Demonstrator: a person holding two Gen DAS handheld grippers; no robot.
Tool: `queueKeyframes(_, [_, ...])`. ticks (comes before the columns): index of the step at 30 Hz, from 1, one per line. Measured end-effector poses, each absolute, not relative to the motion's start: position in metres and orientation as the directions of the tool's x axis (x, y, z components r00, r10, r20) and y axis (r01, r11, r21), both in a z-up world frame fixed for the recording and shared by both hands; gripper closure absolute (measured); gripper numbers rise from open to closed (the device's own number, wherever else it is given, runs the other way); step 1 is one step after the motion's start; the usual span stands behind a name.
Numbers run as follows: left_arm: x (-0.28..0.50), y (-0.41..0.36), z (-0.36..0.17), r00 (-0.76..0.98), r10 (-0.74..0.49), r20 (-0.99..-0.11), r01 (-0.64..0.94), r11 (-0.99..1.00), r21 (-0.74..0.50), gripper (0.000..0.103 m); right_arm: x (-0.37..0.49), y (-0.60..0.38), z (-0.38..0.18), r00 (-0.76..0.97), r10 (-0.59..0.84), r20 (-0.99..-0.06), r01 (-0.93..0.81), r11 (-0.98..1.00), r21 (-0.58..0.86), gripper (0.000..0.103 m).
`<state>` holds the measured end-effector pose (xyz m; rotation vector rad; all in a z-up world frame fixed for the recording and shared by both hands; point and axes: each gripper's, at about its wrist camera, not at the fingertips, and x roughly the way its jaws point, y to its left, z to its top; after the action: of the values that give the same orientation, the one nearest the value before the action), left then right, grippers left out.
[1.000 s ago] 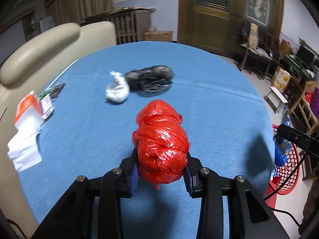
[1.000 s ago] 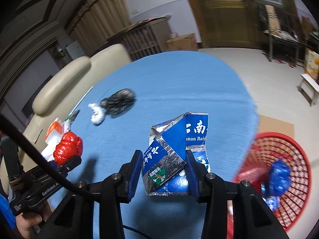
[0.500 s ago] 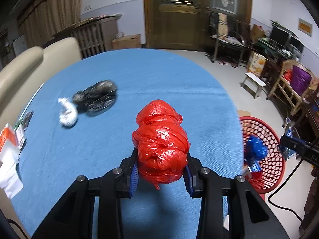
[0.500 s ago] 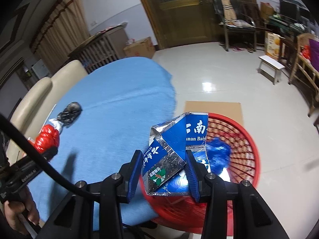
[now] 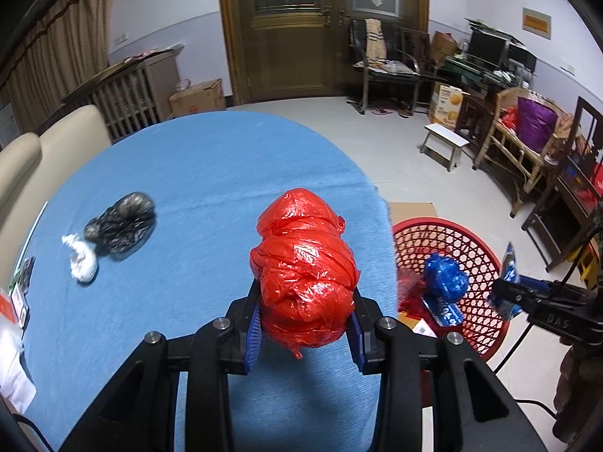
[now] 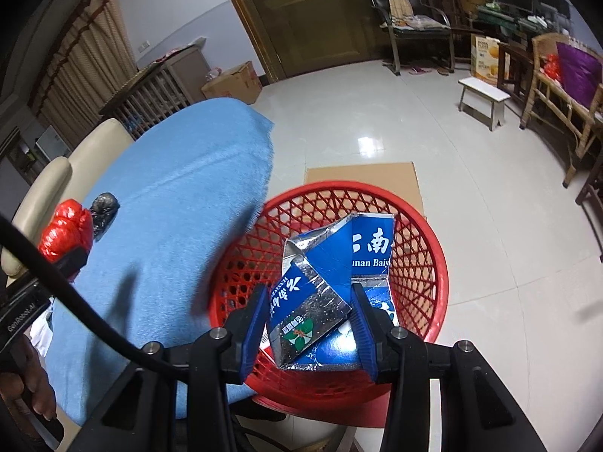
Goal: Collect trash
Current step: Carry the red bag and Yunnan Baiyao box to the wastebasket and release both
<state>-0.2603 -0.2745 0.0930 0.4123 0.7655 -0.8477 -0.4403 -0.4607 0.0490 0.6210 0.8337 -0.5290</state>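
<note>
My left gripper [image 5: 304, 329] is shut on a crumpled red plastic bag [image 5: 304, 275], held above the blue tablecloth [image 5: 196, 188] near its right edge. My right gripper [image 6: 311, 326] is shut on a flattened blue and silver carton [image 6: 331, 282], held over the red mesh basket [image 6: 433, 256] that stands on the floor beside the table. In the left wrist view the basket [image 5: 486, 260] holds a blue crumpled bag [image 5: 446, 277] and other scraps. A black bag [image 5: 122, 228] and a white wad [image 5: 83, 261] lie on the cloth at the left.
Papers and small packets [image 5: 15, 301] lie at the table's left edge by a cream chair [image 5: 22, 165]. A cardboard sheet [image 6: 361, 175] lies under the basket. A white stool [image 6: 484, 100], wicker chairs [image 6: 565, 86] and a desk stand further off on the tiled floor.
Both grippers swung right. The right one carried the carton from above the table to over the red basket. The left one brought the red bag nearer the table's right edge.
</note>
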Motion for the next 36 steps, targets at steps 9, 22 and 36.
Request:
queueKeyframes(9, [-0.279, -0.303, 0.092, 0.388, -0.534, -0.751, 0.836, 0.547, 0.042, 0.064, -0.449, -0.474, 0.024, 0.546, -0.118, -0.830, 0.678, 0.644, 0.355, 0.025])
queueKeyframes(22, [-0.304, -0.355, 0.084, 0.241, -0.564, -0.790, 0.916, 0.402, -0.008, 0.064, -0.485, -0.508, 0.046, 0.605, -0.218, -0.765, 0.731, 0.532, 0.427, 0.025])
queueKeyframes(36, [-0.303, -0.382, 0.058, 0.131, -0.505, -0.853, 0.933, 0.355, -0.067, 0.021, -0.499, -0.516, 0.047, 0.628, -0.234, -0.742, 0.732, 0.500, 0.462, 0.025])
